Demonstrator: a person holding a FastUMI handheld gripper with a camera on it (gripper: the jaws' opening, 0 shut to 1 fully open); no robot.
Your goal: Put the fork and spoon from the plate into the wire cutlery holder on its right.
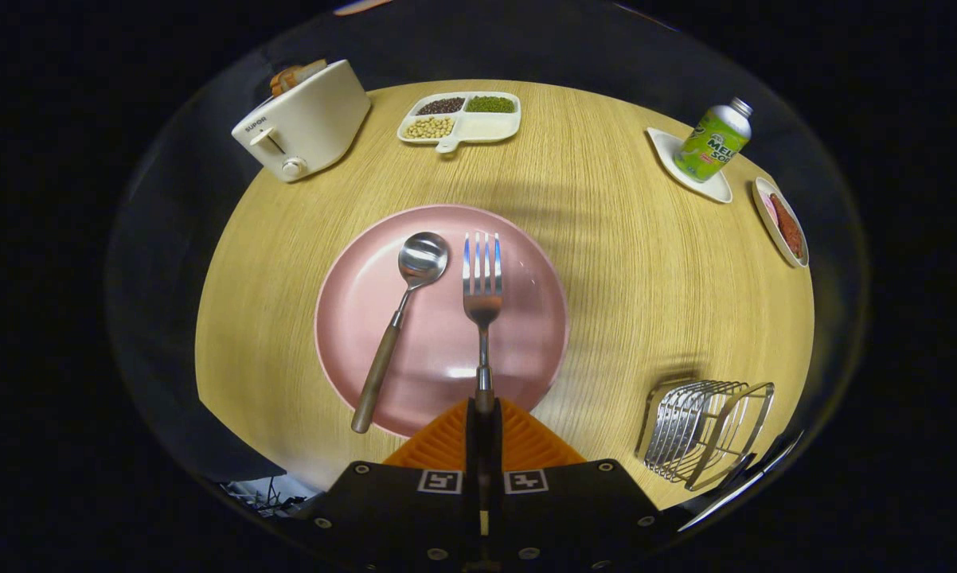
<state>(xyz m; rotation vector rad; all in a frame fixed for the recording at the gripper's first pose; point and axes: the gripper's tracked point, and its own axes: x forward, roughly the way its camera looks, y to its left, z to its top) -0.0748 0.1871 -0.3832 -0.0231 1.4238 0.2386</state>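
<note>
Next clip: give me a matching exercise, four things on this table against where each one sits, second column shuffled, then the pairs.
Things:
1. fork
2. spoon
3. wire holder
4. can

Places:
A. on a white coaster, far side of the table
B. on the pink plate, left of the fork, wooden handle over the rim
C. handle clamped in the shut gripper, tines over the plate
D. right of the plate, near the gripper

Pairs: 1-C, 2-B, 3-D, 4-A

spoon (403, 318) left of fork (482, 302), on plate (526, 334)
</note>
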